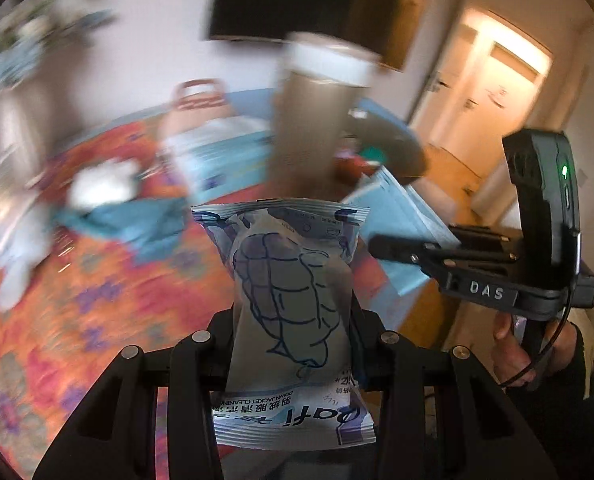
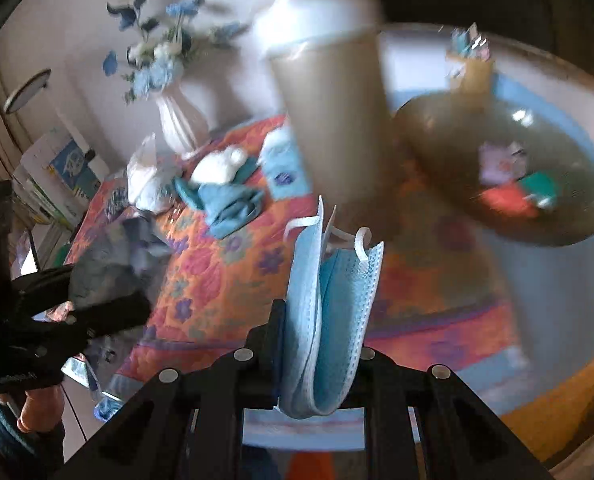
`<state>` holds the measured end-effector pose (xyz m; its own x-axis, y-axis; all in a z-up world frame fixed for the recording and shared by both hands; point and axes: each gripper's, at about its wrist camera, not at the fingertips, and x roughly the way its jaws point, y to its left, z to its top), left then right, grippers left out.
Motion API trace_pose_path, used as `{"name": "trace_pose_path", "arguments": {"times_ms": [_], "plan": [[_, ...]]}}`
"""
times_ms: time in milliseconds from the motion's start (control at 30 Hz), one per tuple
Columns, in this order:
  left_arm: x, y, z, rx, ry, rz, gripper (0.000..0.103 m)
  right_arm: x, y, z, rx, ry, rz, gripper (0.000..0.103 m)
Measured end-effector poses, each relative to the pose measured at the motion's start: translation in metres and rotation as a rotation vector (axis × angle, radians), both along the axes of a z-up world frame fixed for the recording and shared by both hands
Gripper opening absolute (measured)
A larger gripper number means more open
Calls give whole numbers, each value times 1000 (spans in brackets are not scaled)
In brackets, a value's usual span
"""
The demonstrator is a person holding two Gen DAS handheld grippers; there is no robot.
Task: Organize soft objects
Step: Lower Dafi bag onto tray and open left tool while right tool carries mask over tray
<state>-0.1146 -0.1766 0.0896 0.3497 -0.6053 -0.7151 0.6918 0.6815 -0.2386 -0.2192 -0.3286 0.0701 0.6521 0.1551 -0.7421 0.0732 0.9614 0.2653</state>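
Note:
My left gripper [image 1: 293,320] is shut on a soft blue-grey wipes packet [image 1: 293,272] with a jacket drawing, held upright above a floral quilt [image 1: 97,300]. In the right wrist view the right gripper [image 2: 321,320] is shut on folded light-blue face masks [image 2: 337,280] whose white ear loops stick up. The right gripper [image 1: 393,252] also shows at the right of the left wrist view, with the masks [image 1: 401,208] in it. At the left edge of the right wrist view sits the left gripper [image 2: 97,292] with the packet [image 2: 101,276].
A tall brown bin with a white lid [image 2: 329,120] stands close ahead, blurred. Right of it is a brown bowl [image 2: 437,132] holding small items. A teal cloth [image 2: 225,200], a white soft lump [image 2: 221,164], a plastic bag [image 2: 149,180] and a flower vase [image 2: 177,120] lie further left.

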Motion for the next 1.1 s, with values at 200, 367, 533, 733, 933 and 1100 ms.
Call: {"name": "trace_pose_path", "arguments": {"times_ms": [200, 367, 533, 733, 933, 1100], "plan": [[-16, -88, 19, -13, -23, -150, 38, -28, -67, 30, 2, -79, -144, 16], [-18, -154, 35, -11, -64, -183, 38, -38, -131, 40, 59, -109, -282, 16], [0, -213, 56, 0, -154, -67, 38, -24, -196, 50, 128, -145, -420, 16], [39, -263, 54, 62, -212, 92, 39, 25, -249, 54, 165, -136, -425, 16], [73, -281, 36, 88, -192, 162, 80, 70, -275, 39, 164, -21, -377, 29], [57, -279, 35, 77, -236, 147, 83, 64, -283, 34, 186, -12, -372, 66]]}}
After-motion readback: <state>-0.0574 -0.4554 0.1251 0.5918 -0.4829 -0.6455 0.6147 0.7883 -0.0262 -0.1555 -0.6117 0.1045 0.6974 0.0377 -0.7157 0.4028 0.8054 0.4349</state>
